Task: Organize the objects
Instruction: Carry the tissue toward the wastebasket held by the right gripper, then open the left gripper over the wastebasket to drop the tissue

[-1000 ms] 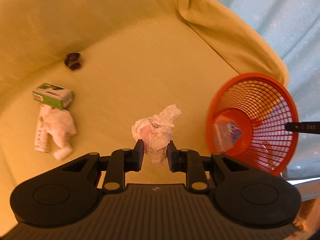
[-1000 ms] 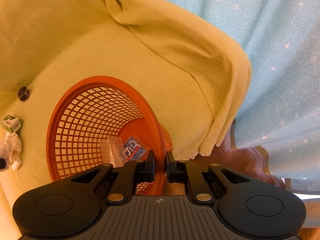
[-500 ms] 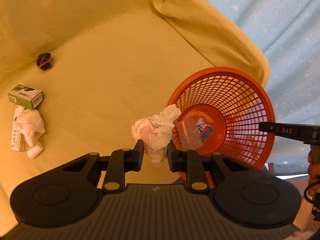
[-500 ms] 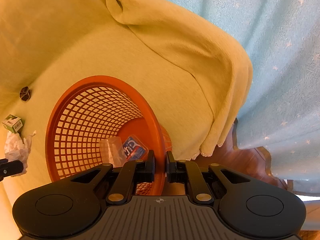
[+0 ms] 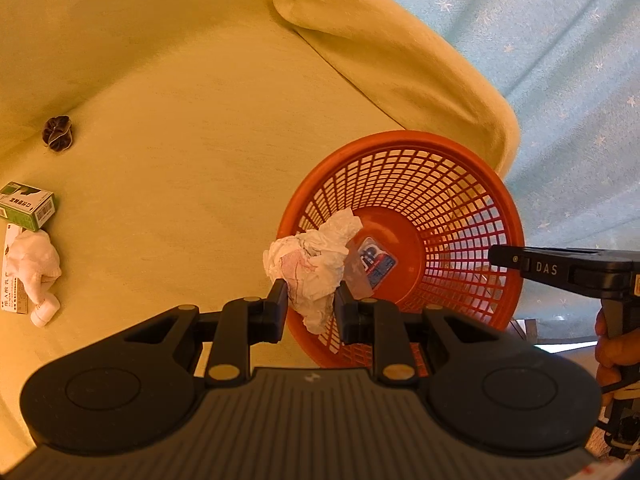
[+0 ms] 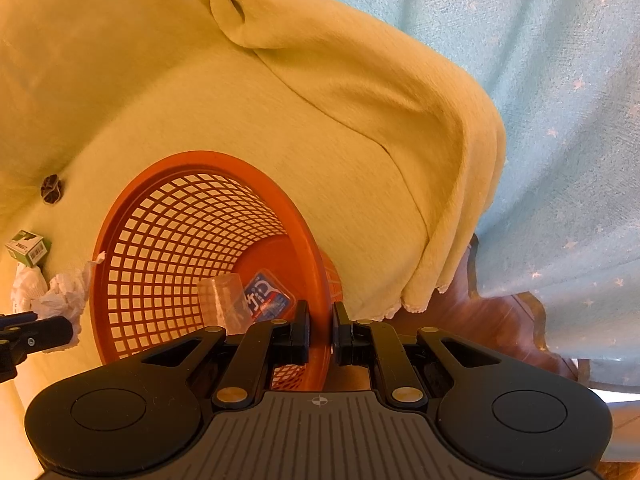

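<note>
A yellow blanket (image 5: 200, 140) covers the seat, with a blue curtain (image 6: 560, 80) behind. The left tool (image 5: 310, 300) grips crumpled paper (image 5: 312, 264) over the rim of the orange basket (image 5: 440, 184). The right tool (image 6: 320, 328) pinches that rim, holding the basket tilted.

Warm yellowish light, fisheye-bent edges
</note>
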`<state>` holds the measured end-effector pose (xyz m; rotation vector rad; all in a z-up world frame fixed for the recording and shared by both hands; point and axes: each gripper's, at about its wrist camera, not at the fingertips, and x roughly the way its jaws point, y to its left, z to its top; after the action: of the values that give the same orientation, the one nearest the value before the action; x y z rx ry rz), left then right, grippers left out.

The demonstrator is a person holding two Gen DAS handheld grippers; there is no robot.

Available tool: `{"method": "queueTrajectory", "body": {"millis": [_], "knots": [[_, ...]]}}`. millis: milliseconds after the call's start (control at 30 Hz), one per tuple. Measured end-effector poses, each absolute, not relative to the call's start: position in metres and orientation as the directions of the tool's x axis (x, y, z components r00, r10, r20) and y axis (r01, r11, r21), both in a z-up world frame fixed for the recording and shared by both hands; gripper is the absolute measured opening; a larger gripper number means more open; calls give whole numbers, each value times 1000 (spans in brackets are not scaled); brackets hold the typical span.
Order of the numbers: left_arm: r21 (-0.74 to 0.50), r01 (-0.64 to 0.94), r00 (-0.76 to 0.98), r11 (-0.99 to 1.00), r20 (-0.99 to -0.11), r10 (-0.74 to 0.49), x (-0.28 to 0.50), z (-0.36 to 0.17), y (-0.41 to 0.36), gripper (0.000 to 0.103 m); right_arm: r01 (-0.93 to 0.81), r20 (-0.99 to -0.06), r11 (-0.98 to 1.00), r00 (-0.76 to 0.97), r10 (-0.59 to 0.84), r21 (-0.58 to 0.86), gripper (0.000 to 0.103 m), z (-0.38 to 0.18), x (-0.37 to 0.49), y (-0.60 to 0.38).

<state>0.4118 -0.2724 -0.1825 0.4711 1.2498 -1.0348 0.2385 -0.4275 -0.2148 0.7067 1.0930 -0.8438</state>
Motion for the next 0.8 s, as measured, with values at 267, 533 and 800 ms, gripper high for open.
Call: {"method": "queueTrajectory", "body": {"millis": [267,533,800], "knots": [[-239,848,-47,473,-923,-382,405,-184,-280,21,857,-948,509,224,-228,81,7,-214,238,-428],[-271,868,-61,417,-890,-452,397,-175,-287,45,857,-948,509,225,-226,82,7,-214,239,-427],[-250,851,-18,462,-893,-450,420,-175,-259,48,859,-949,507,218,-229,75,7,-214,239,-427]]}}
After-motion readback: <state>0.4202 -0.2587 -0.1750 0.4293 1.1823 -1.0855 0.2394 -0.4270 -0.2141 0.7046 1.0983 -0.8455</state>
